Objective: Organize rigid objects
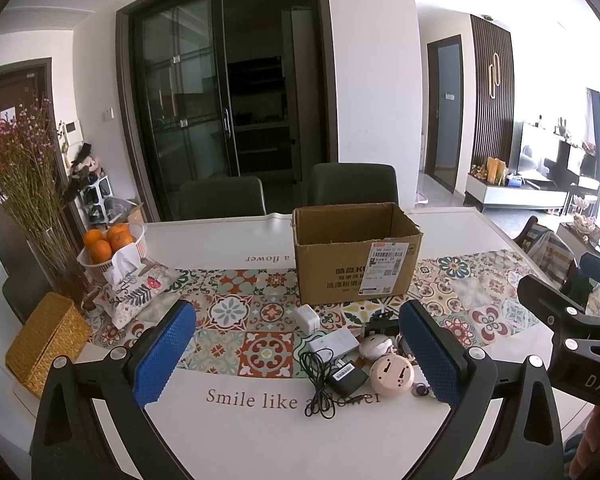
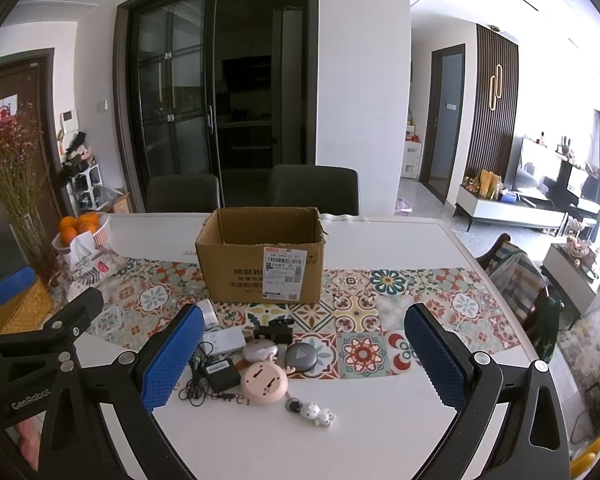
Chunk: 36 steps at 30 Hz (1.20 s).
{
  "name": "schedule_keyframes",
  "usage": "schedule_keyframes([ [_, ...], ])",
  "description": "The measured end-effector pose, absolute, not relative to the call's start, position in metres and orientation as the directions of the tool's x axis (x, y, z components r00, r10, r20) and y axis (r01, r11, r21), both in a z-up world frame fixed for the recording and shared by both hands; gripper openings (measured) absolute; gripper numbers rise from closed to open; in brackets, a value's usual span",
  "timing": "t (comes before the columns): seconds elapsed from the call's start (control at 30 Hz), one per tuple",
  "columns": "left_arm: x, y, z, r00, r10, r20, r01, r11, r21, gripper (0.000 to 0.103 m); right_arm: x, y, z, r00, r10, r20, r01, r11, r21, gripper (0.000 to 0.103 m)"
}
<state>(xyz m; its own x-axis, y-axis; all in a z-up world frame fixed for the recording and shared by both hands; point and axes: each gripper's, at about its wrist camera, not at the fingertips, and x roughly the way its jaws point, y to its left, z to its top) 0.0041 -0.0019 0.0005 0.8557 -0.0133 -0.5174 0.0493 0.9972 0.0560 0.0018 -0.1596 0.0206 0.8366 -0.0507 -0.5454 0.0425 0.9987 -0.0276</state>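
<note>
Two grippers hover over the white table (image 2: 380, 432), the left gripper (image 1: 296, 356) and right gripper (image 2: 304, 358) both spread wide, holding nothing. Cardboard box (image 2: 260, 268) stands open on the patterned runner (image 2: 380, 320). Just in front lie the small items: black adapter (image 2: 222, 374) with cord, pink round device (image 2: 264, 382), dark disc (image 2: 302, 355), white keychain figure (image 2: 318, 414)

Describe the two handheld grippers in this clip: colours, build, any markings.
Both match: the left gripper and right gripper each have a black angular plastic frame with silver round bolts and two fingers faced with blue, diamond-textured rectangular pads. The right wrist view shows white "GenRobot" lettering on the left body; the left wrist view shows white "DAS" on the right body. No cables or sleeves visible.
</note>
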Motion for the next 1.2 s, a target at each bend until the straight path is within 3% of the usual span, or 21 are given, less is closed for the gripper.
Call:
schedule_keyframes([
  [0.9,0.005,-0.003,0.001,0.857,-0.010,-0.515,0.047,0.997,0.059,0.103,0.002,-0.160,0.021,0.839,-0.050,-0.542,0.040,0.999,-0.030,0.101],
  [1.2,0.020,-0.003,-0.007,0.821,-0.015,-0.571,0.060,0.996,0.059,0.103,0.014,-0.170,0.015,0.814,-0.029,-0.580,0.023,1.000,-0.017,0.101],
])
